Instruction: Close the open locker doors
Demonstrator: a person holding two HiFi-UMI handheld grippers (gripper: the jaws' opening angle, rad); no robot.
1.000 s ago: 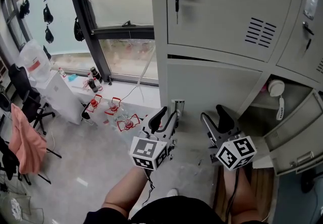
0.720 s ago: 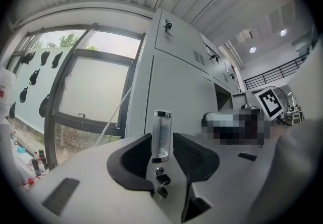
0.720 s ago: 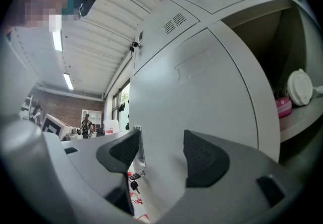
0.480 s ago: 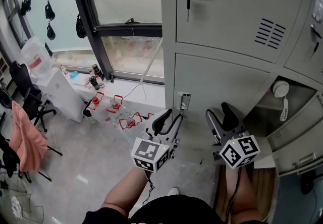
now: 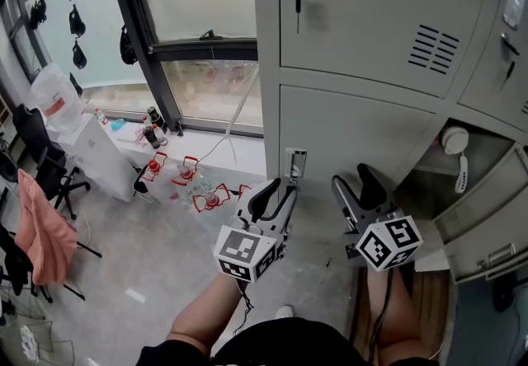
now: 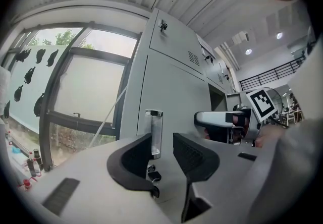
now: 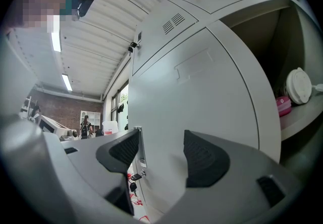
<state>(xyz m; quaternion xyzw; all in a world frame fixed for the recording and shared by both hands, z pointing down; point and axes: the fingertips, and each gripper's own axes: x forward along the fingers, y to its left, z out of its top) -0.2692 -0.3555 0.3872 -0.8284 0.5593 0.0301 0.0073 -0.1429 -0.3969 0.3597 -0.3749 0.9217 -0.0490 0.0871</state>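
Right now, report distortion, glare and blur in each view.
Head view: sharp, daylight from the window, locker edges bow slightly. Left gripper view: strong fisheye, dark corners, window washed out. Right gripper view: same fisheye, locker door bulges, open compartment shaded, ceiling lamps glare.

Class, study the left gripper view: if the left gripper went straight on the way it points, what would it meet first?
Probably the chrome handle on the closed lower locker door, just ahead of the left gripper, whose tongs stand open; depth is unclear.

Left gripper (image 5: 276, 191) level, jaws slightly apart — right gripper (image 5: 353, 185) beside it, jaws wider
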